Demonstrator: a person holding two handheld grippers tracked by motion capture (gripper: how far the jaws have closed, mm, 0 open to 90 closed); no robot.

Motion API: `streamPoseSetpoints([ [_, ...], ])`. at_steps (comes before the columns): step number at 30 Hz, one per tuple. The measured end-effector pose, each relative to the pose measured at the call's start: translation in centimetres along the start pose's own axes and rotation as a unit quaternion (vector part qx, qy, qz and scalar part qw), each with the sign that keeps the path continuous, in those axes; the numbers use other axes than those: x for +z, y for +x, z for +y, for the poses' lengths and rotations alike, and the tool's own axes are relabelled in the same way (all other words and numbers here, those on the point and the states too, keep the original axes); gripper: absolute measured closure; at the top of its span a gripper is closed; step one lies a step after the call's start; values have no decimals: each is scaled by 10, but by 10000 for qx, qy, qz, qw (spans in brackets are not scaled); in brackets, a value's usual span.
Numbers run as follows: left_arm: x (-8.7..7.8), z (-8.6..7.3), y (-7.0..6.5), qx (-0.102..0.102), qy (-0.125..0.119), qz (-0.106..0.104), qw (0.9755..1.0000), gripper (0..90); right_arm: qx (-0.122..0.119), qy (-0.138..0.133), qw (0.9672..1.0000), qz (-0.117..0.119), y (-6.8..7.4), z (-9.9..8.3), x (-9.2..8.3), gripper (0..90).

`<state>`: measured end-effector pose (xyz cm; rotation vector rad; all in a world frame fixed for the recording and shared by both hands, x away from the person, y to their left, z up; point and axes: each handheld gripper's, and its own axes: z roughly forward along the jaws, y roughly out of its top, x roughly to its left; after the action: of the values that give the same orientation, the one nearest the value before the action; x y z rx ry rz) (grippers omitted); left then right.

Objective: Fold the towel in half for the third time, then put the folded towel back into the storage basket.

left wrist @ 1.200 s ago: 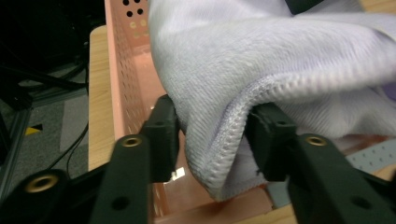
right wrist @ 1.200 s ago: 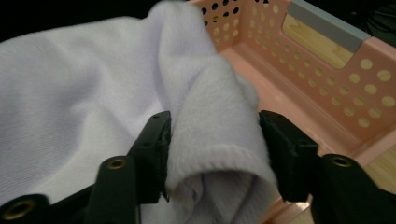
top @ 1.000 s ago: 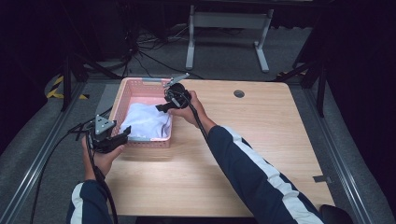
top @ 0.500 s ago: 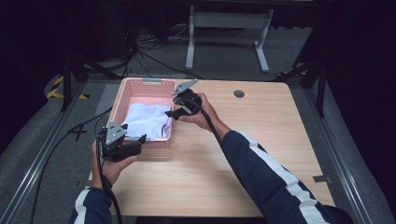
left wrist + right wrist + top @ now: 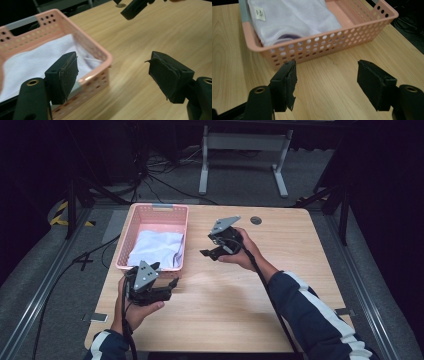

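Both grippers are out of the basket now and hold nothing. A second ago the right gripper [image 5: 212, 253] hung over the pink basket [image 5: 131, 231] above the white cloth [image 5: 156, 247]; now it has pulled back over bare wood near the middle of the table [image 5: 280, 285], just beside the basket's right wall. Its jaws have just been opening and stand wide apart, with only tabletop between them in the right gripper view, the basket's perforated wall [image 5: 322, 43] beyond. The left gripper [image 5: 167, 287] was at the basket's near left corner before; it has since drawn away to the table's near left part, just off the basket's near wall. Its jaws have widened too and stand released, with the basket's corner [image 5: 106, 58] and bare wood seen between them. The cloth lies crumpled inside the basket, which sits at the table's far left corner, same as before.
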<state>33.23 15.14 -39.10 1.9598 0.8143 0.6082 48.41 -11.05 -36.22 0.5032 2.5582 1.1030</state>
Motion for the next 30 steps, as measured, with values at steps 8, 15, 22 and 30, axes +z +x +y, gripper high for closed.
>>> streamPoseSetpoints([
  [8,29,-3,-35,472,439,-569,9963,221,27,217,9994,-266,4,-73,-57,302],
  [15,52,-11,-53,628,794,-864,9911,224,135,408,9978,-506,10,-126,-90,297],
  [22,72,-20,-64,837,1163,-1098,9836,227,247,525,9961,-670,23,-185,-123,287],
  [30,83,-24,-70,962,1264,-1264,9792,227,599,506,9936,-814,28,-230,-150,275],
])
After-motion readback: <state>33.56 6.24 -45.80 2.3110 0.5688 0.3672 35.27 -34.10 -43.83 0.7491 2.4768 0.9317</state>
